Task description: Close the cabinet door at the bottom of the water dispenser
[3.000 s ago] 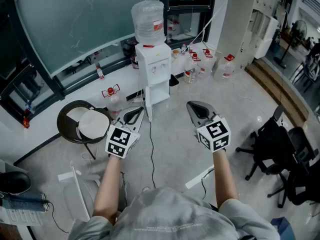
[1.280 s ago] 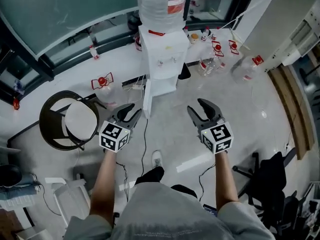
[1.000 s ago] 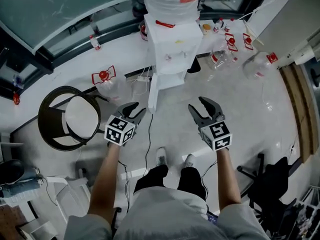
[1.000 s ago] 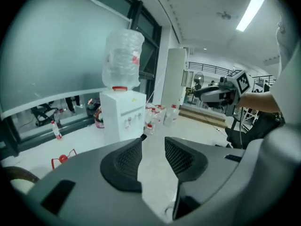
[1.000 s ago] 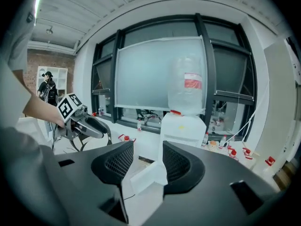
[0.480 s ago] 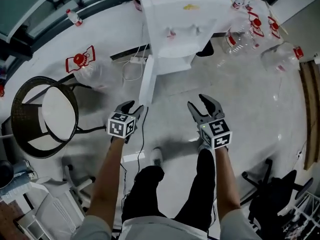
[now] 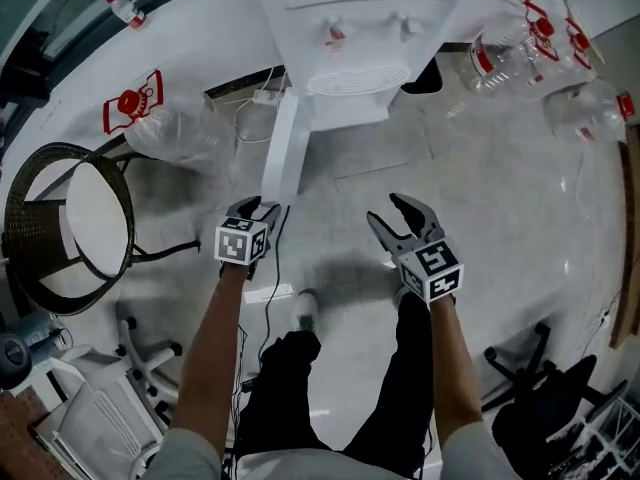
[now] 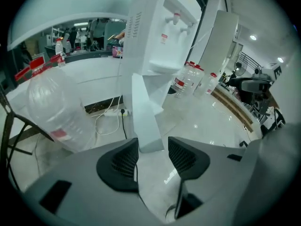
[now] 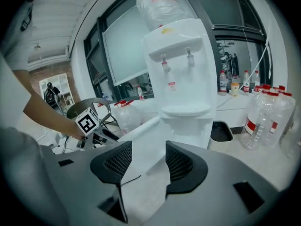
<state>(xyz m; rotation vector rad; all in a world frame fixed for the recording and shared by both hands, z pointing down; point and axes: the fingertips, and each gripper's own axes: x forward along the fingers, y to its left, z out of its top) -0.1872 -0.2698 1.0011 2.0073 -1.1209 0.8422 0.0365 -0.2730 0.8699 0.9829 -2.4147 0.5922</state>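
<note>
White cabinet door (image 7: 280,153) stands swung out from the water dispenser (image 7: 350,28), unclosed. Our left gripper (image 7: 255,208), near its edge, and right gripper (image 7: 388,211): jaws opening, nothing between. We judge the whole push remains.

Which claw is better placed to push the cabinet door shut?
Left. The left claw is just at the free edge of the open door; the right claw is farther off. Both claws' jaws are opening, empty.
</note>
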